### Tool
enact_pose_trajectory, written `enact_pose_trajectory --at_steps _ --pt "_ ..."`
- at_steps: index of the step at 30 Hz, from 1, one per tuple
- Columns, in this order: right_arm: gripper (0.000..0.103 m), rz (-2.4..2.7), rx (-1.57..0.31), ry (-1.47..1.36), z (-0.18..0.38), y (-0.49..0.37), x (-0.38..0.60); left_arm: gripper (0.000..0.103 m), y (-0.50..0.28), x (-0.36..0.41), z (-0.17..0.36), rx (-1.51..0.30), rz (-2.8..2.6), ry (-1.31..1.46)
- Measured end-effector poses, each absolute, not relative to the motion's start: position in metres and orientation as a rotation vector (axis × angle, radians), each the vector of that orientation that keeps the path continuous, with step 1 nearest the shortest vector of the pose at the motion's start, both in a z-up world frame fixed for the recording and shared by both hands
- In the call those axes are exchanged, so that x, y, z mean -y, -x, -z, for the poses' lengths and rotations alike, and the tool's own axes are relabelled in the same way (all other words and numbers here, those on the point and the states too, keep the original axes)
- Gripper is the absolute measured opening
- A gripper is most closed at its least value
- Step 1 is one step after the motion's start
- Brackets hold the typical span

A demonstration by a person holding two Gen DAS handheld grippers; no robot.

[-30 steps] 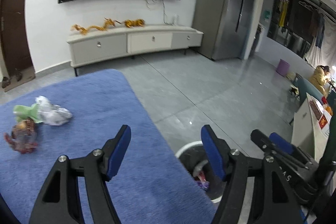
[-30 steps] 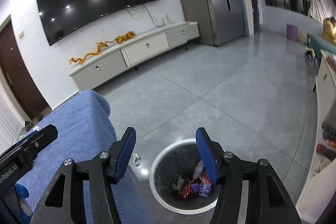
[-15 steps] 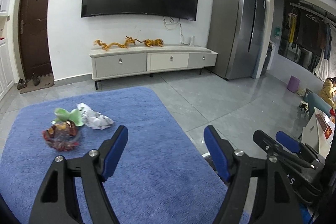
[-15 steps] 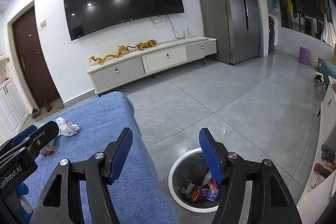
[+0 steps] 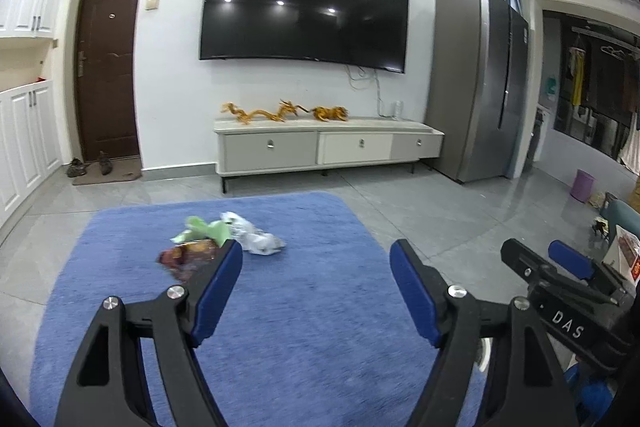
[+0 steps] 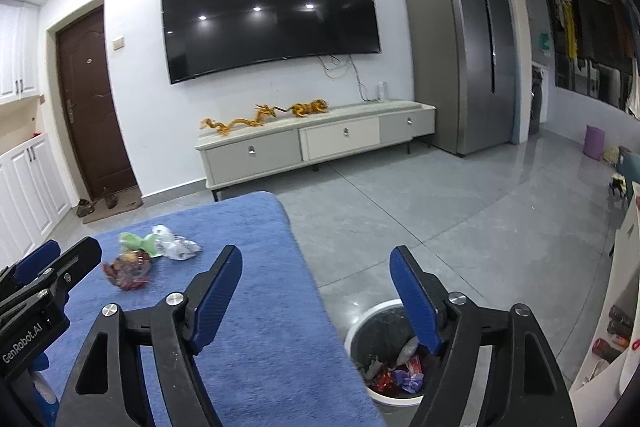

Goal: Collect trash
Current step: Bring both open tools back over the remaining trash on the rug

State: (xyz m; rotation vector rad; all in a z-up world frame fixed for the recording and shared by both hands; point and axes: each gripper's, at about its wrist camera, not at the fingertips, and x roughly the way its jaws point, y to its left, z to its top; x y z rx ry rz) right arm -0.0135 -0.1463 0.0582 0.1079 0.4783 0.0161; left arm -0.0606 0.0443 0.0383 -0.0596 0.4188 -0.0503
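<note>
1. Trash cluster. Three pieces lie on the blue cloth surface (image 5: 304, 311): a red-brown wrapper (image 5: 188, 259), a green wrapper (image 5: 204, 231) and a white crumpled wrapper (image 5: 256, 238). They touch or nearly touch one another. The row runs from near-left to far-right as the left gripper sees it.

2. Bearing from the left gripper (image 5: 316, 287). The cluster lies ahead and slightly left of centre. The red-brown wrapper is nearest; in this view it sits just beyond the tip of the left finger, which overlaps its edge. The jaws stand wide apart and hold nothing.

3. Bearing from the right gripper (image 6: 316, 291). The same cluster, with the red-brown wrapper (image 6: 130, 269) nearest, lies ahead and well to the left, outside the line of the fingers. These jaws are also wide apart and empty.

4. Nearer gripper. Judged from both views, the left gripper is nearer and better aligned. A forward reach with a small leftward correction should bracket the red-brown wrapper.

5. Destination. The trash bin (image 6: 360, 331) stands on the floor, below and just right of the right gripper, beside the cloth edge. It already contains wrappers.
</note>
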Motion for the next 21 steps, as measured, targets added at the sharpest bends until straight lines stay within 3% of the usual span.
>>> enact_pose_trajectory --at_steps 5,17,21 --pt "0.081 -0.041 -0.466 -0.061 -0.063 0.018 0.126 0.086 0.075 -0.072 -0.048 -0.359 -0.014 0.092" --pt "0.102 -0.012 -0.453 0.010 -0.042 -0.001 0.100 0.087 0.047 -0.102 -0.024 -0.346 -0.103 0.124" --pt "0.103 -0.012 -0.447 0.030 -0.037 -0.013 0.096 0.087 0.034 -0.105 -0.019 -0.340 -0.121 0.119"
